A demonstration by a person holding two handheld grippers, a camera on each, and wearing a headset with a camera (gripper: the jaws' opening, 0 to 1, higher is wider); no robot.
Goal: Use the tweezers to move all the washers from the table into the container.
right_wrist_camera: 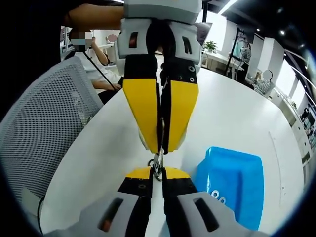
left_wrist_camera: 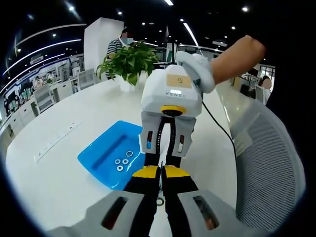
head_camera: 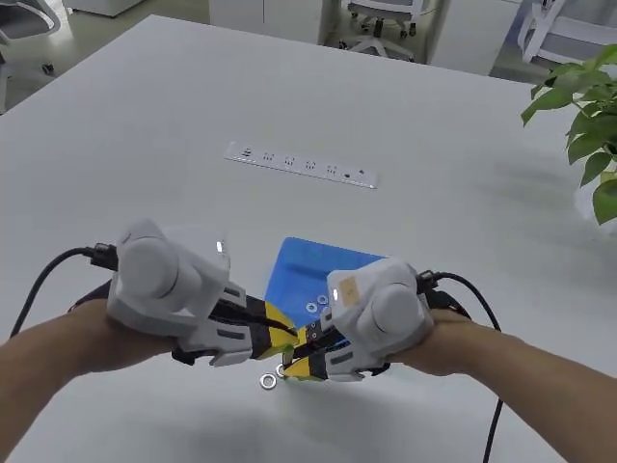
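My left gripper point(head_camera: 289, 334) and right gripper point(head_camera: 303, 359) have smooth, matt white plastic shells, with yellow-and-black jaw pads that look dull and rubbery. The tweezers point(right_wrist_camera: 161, 133) between them are thin bare metal. The washers point(head_camera: 311, 308) are bright, shiny metal. The container point(head_camera: 299, 265) is glossy blue plastic. The table point(head_camera: 289, 96) is smooth, matt pale grey.

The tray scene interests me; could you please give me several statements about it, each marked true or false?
1. A washer lies on the table outside the tray. True.
2. The tray is empty. False: washers lie in it.
3. The grippers are far apart. False: the left gripper and right gripper meet tip to tip at the tweezers.
4. A power strip lies beyond the tray. True.
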